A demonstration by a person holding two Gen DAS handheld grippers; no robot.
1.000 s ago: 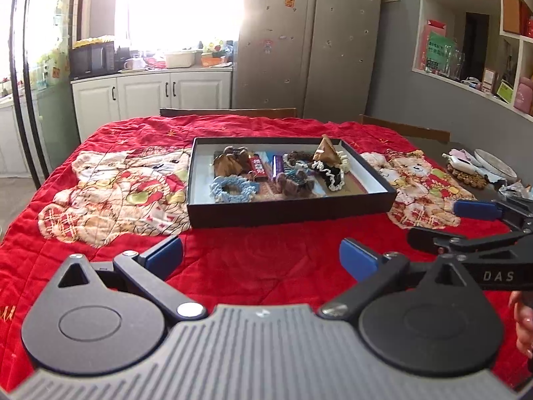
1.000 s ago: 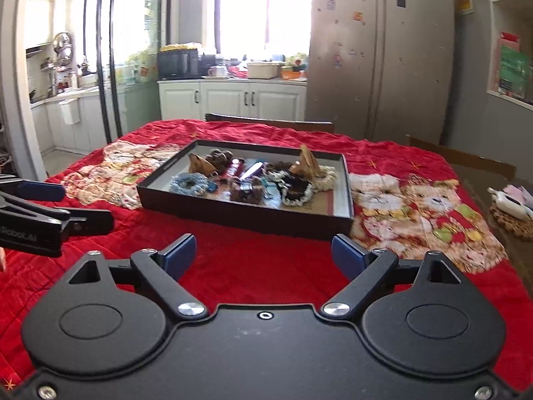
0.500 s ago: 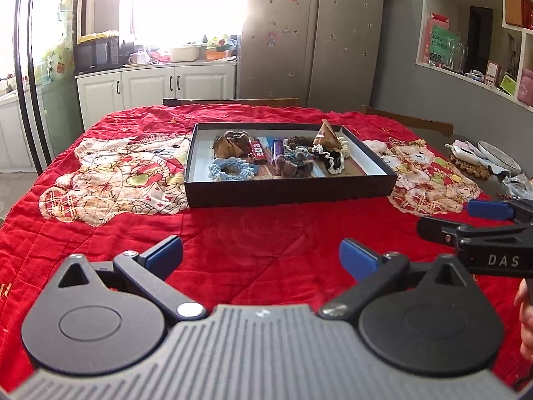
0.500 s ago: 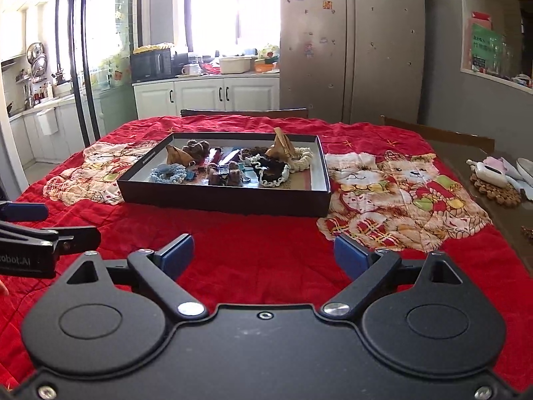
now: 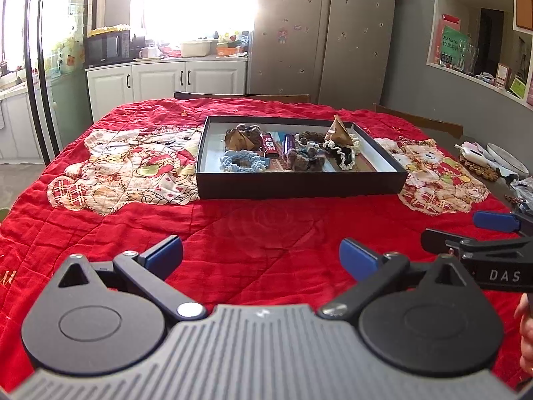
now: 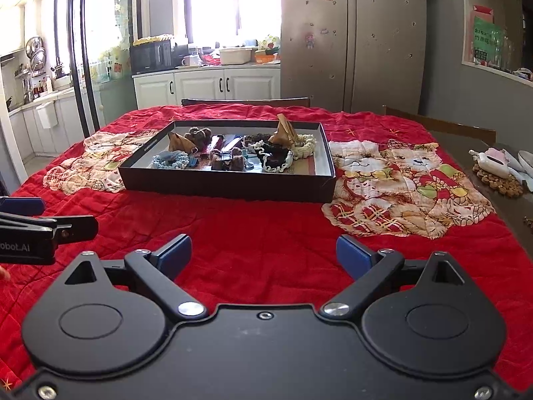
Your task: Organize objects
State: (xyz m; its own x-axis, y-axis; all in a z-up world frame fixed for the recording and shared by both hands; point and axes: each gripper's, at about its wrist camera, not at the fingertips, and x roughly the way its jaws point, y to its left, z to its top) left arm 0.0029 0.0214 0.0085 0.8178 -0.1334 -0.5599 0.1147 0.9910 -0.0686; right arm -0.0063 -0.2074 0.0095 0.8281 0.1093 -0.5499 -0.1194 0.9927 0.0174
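A shallow black box [image 5: 299, 185] [image 6: 226, 186] sits mid-table on a red quilt. Inside lie a blue scrunchie [image 5: 241, 161] [image 6: 170, 160], a black one with white trim [image 5: 343, 155] [image 6: 274, 158], brown fuzzy pieces [image 5: 304, 160], two wrapped bars [image 5: 269, 145] and brown pyramid pouches [image 5: 339, 131] [image 6: 284, 131]. My left gripper [image 5: 261, 256] hangs open over the near quilt, well short of the box. My right gripper [image 6: 263, 255] is likewise open and empty. Each shows at the edge of the other's view: the right gripper's fingers [image 5: 493, 221], the left gripper's fingers [image 6: 23, 205].
The red quilt [image 5: 253, 223] with bear prints covers the table. At the right edge lie a bead mat, a small white-pink item [image 6: 493, 161] and a plate [image 5: 506, 158]. Chair backs [image 6: 246, 101] stand behind the table; cabinets and a fridge lie beyond.
Both grippers have drawn back toward the near edge, so the box looks smaller and farther. Both stay open and empty.
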